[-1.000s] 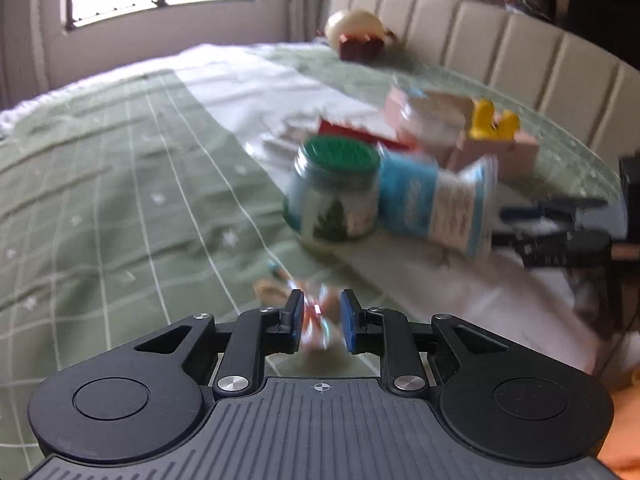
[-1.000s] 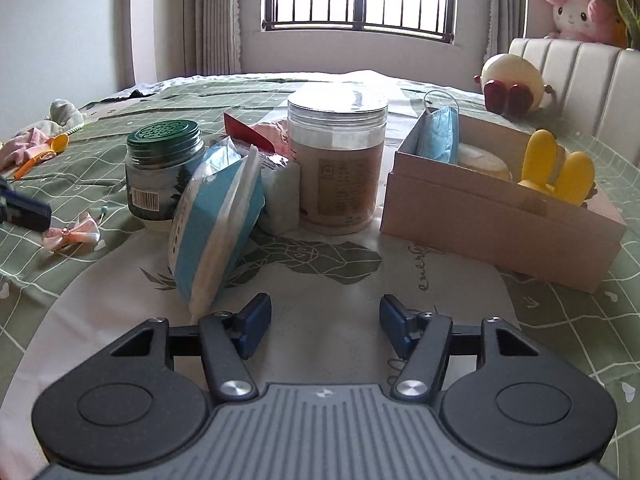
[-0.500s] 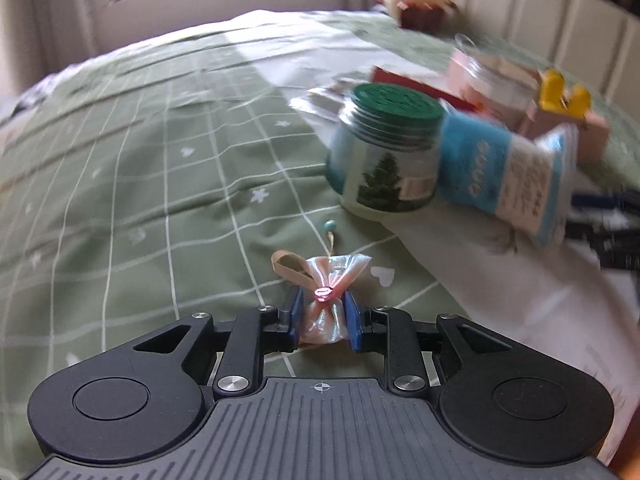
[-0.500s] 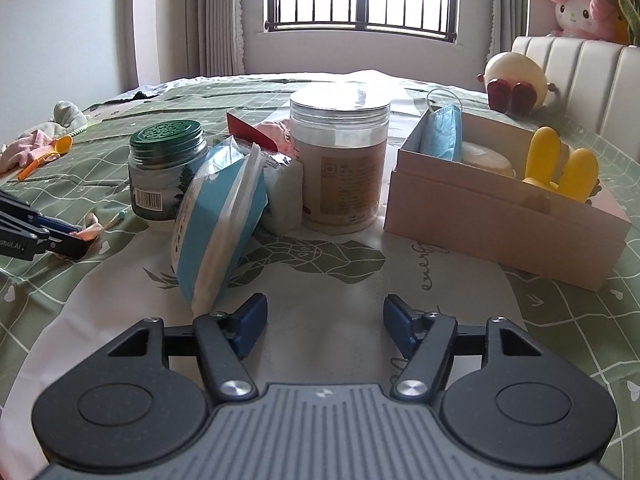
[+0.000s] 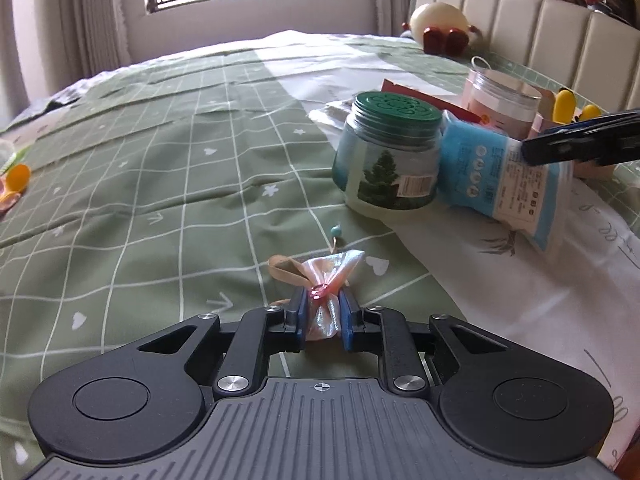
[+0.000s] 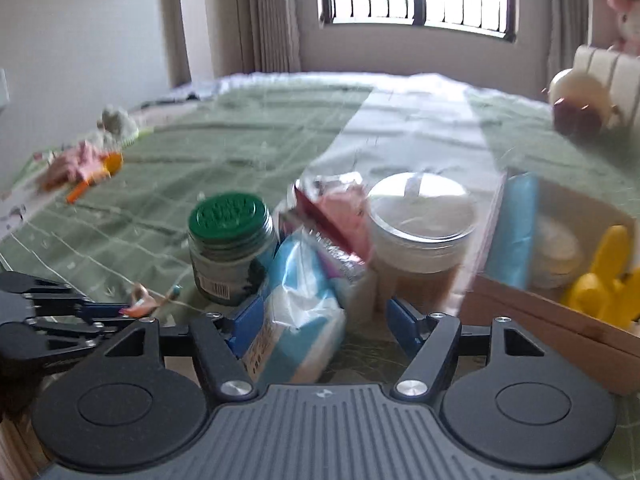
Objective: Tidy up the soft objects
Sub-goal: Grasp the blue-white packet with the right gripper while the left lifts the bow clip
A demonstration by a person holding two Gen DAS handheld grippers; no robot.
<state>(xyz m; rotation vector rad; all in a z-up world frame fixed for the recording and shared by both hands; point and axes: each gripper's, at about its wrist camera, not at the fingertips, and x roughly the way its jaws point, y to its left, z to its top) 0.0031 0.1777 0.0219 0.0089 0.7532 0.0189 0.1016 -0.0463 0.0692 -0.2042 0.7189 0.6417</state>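
Left gripper: the left gripper (image 5: 323, 314) has its blue-padded fingers (image 5: 299, 312) pinched narrow on the pink satin ribbon bow with a small pink gem at its knot (image 5: 325, 280); the bow's loops stick out beyond the fingertips.
Bow: it sits low over the green grid-patterned bedspread with white hearts and stars (image 5: 160, 200), in front of the green-lidded glass jar with a pine-tree label (image 5: 388, 160) and well short of it; whether it touches the cloth cannot be told.
Pin: a thin stick with a small teal bead head (image 5: 336, 231) lies on the bedspread between the bow and the jar.
Right gripper: the right gripper (image 6: 324, 320) is spread wide, its blue fingers (image 6: 248, 318) on either side of the blue-and-white soft plastic tissue pack (image 6: 298, 308); the left finger looks to be against the pack, the right finger stands clear of it.
Tissue pack: it leans against the jar's right side, on the white cloth strip with leaf prints (image 5: 500, 280).
Clear tub: a round clear plastic tub with a pale lid (image 6: 420, 220) stands right of the jar, behind the pack.
Box: an open brown cardboard box (image 6: 540, 316) stands further right of the jar, past the tub, holding a blue face mask (image 6: 516, 224) and a yellow soft toy (image 6: 604, 276).
Blur: the right wrist view is smeared, so fine detail there is unclear.
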